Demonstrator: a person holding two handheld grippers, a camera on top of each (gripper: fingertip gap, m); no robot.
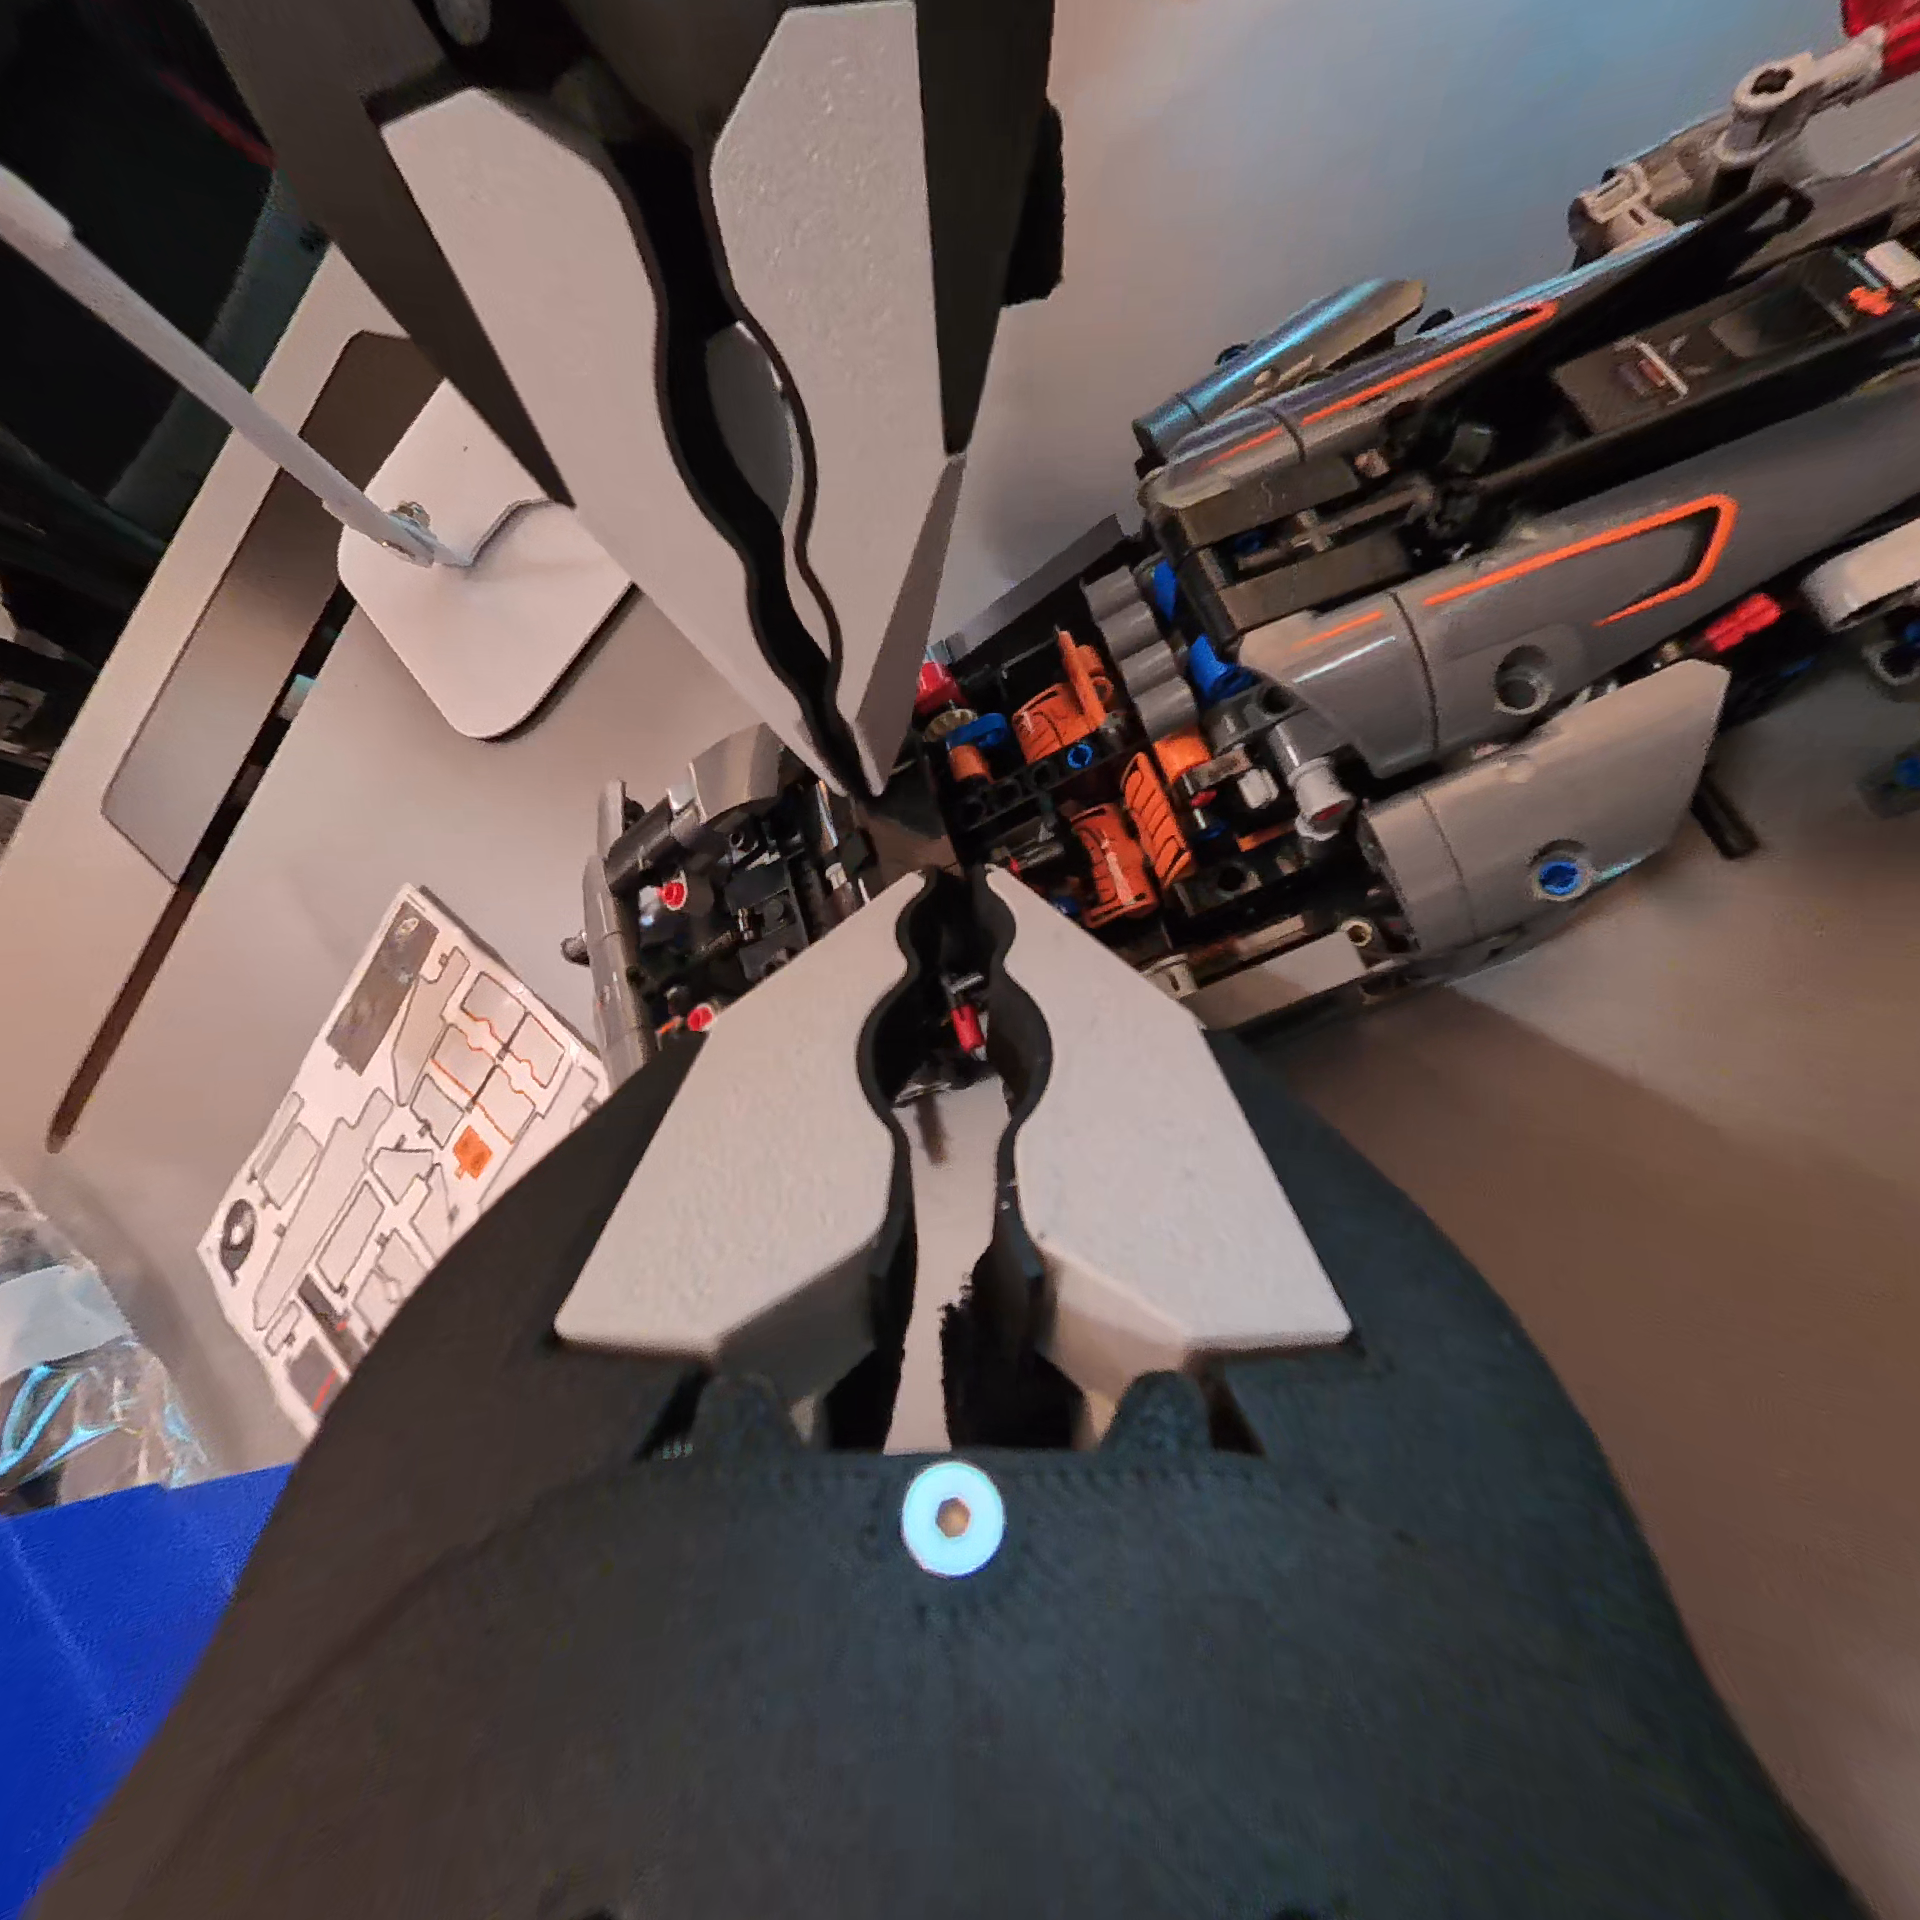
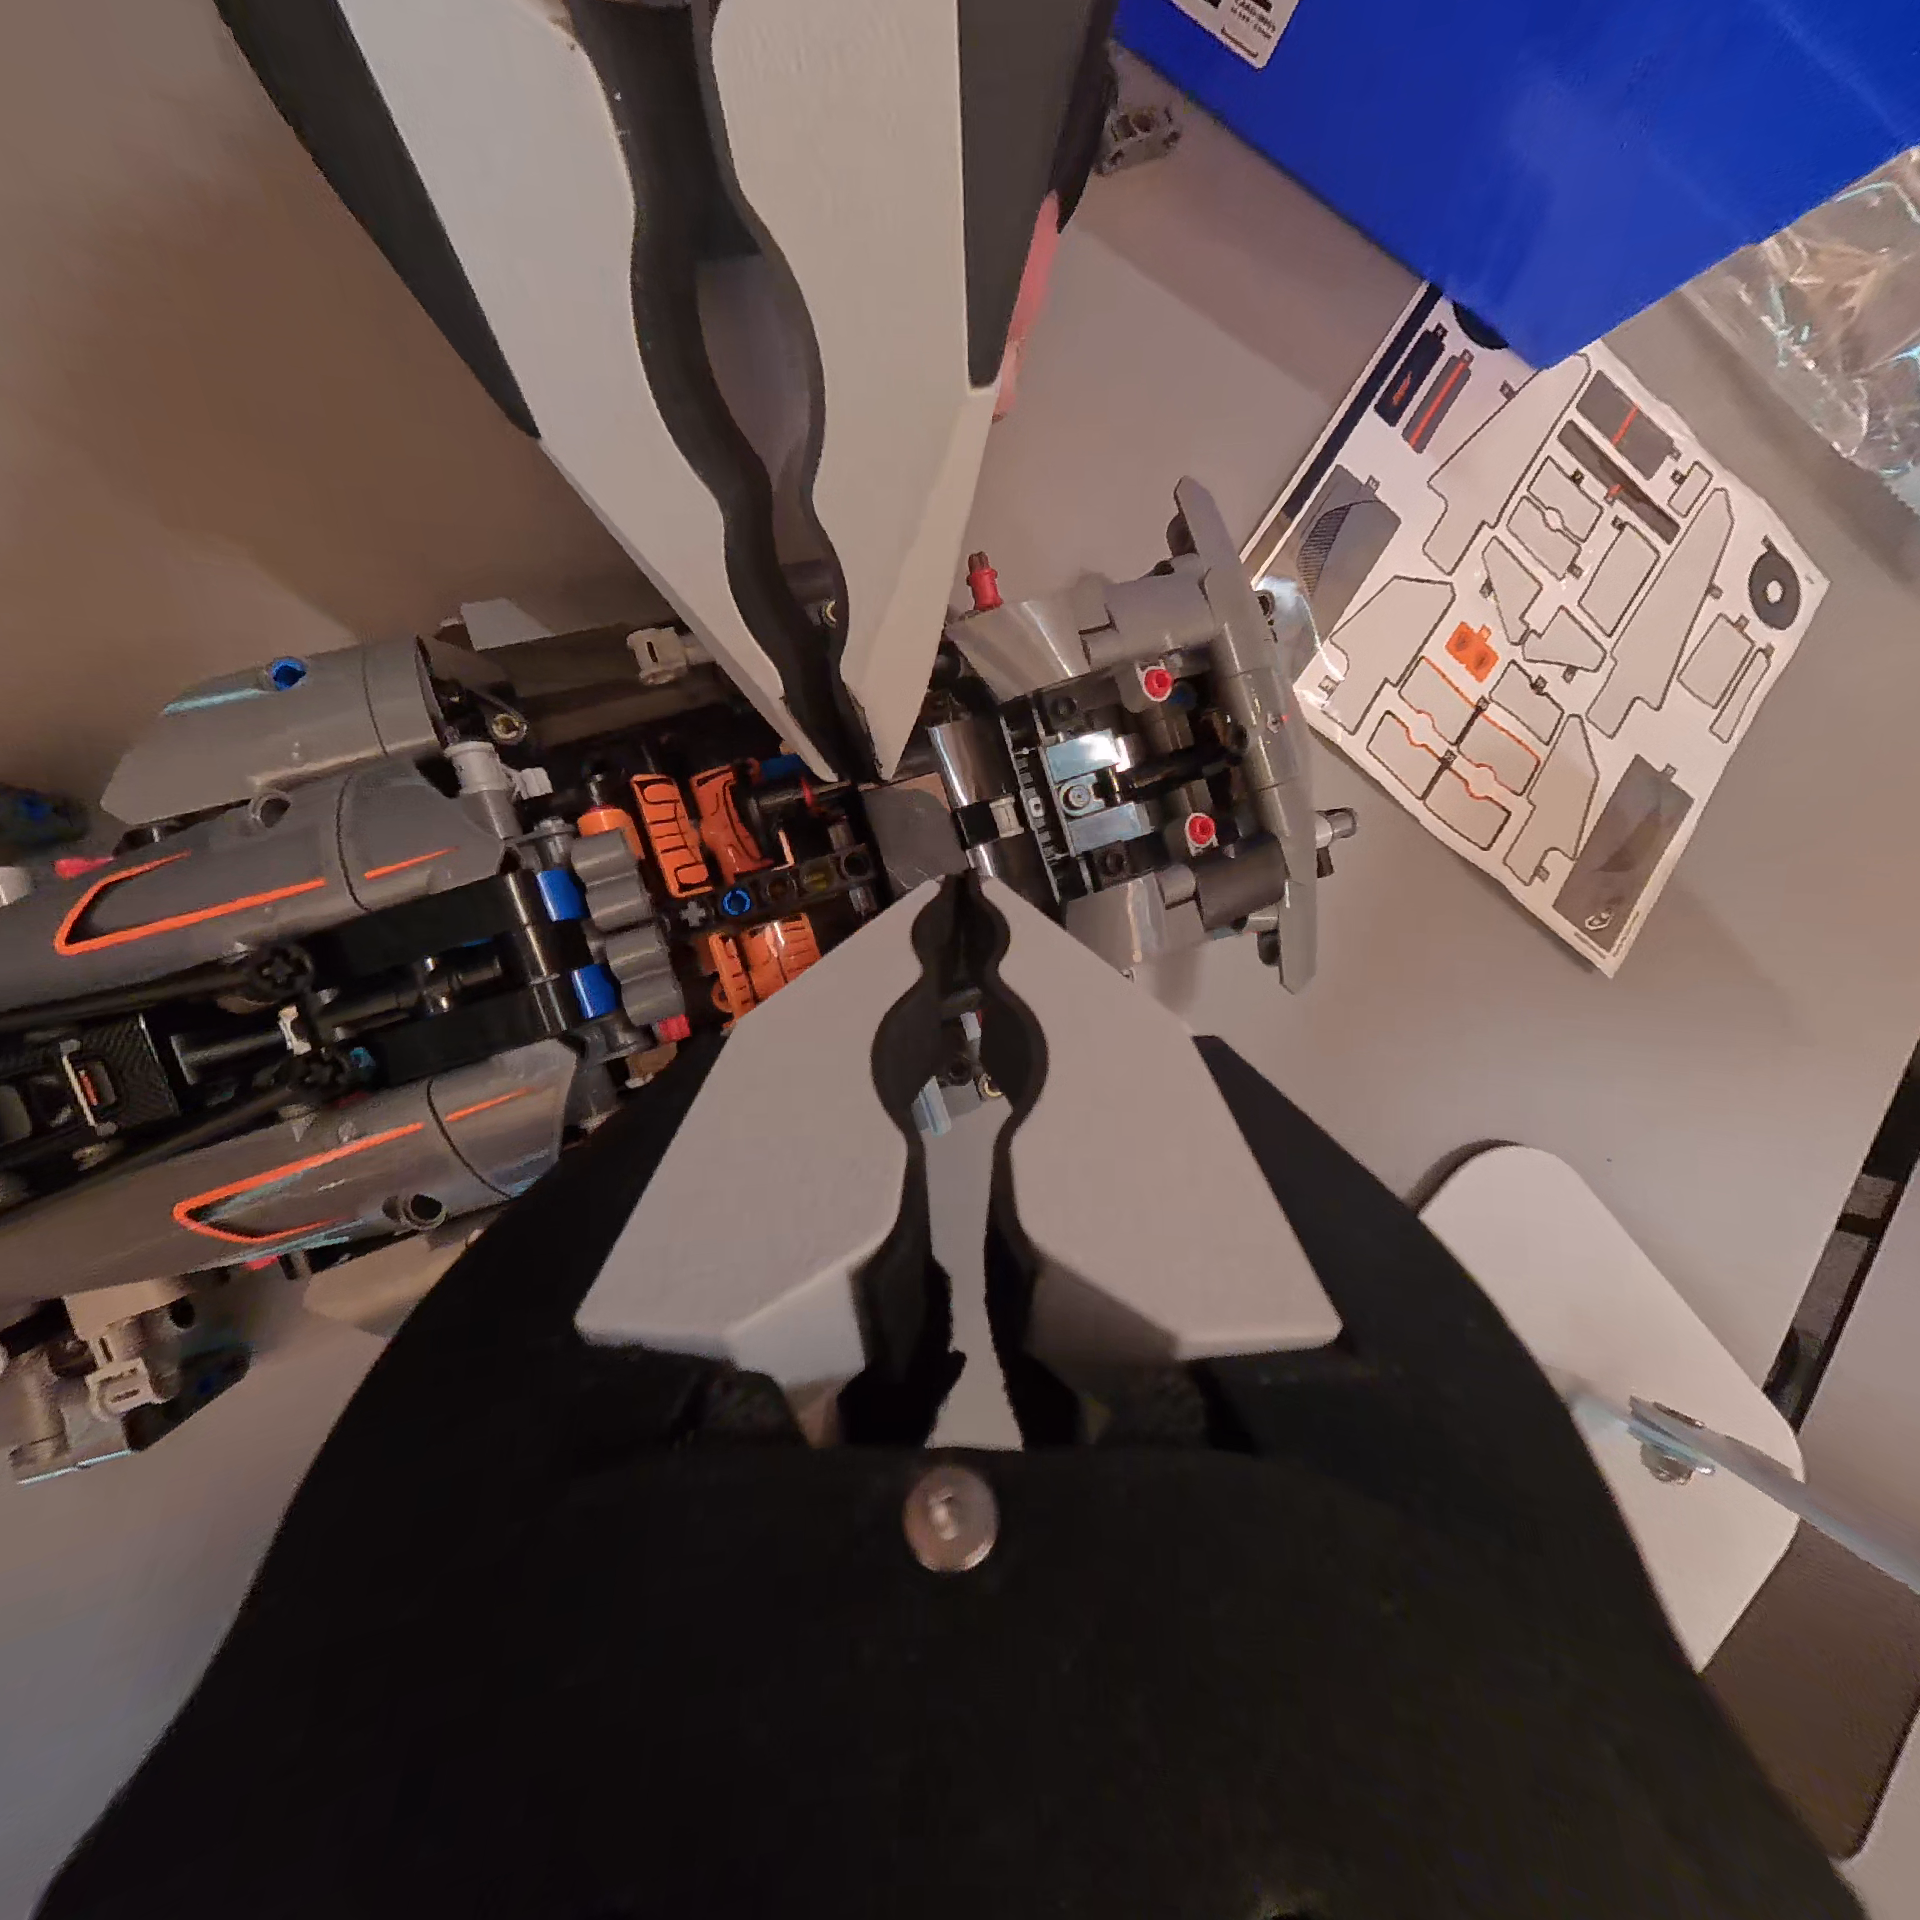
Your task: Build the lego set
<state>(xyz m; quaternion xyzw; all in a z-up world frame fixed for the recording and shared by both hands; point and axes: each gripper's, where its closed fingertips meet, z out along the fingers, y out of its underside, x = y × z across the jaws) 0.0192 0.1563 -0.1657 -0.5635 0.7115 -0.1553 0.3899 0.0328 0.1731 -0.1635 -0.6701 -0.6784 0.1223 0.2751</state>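
- Two grippers are meeting tip to tip over the lego model [image 2: 343,831], which is lying lengthwise on the grey table [image 2: 1455,1091].
- You are holding the left gripper [image 1: 956,878] with its fingers drawn together at the tips; a black part is showing in the gap, and I cannot tell whether it is pinched.
- You are holding the right gripper [image 2: 951,883] clenched too, tips meeting just beside a dark grey piece [image 2: 914,831] at the model's middle; actual contact is unclear.
- Both sets of tips are hovering between the orange engine parts [image 2: 707,821] and the grey end section [image 2: 1236,727], nearly touching each other.
- Grey body panels with orange stripe decals [image 1: 1558,551] are running away from the fingers in the left wrist view.
- Sticker sheet [image 2: 1558,665] is lying flat near the end section, partly used, showing grey and orange decal outlines; its print is too small to read.
- Blue box [image 2: 1558,156] is sitting beyond the sheet, overlapping its corner, carrying a white label [image 2: 1242,26] whose writing is cut off and unreadable.
- Clear plastic bags [image 2: 1849,312] are lying beside the box.
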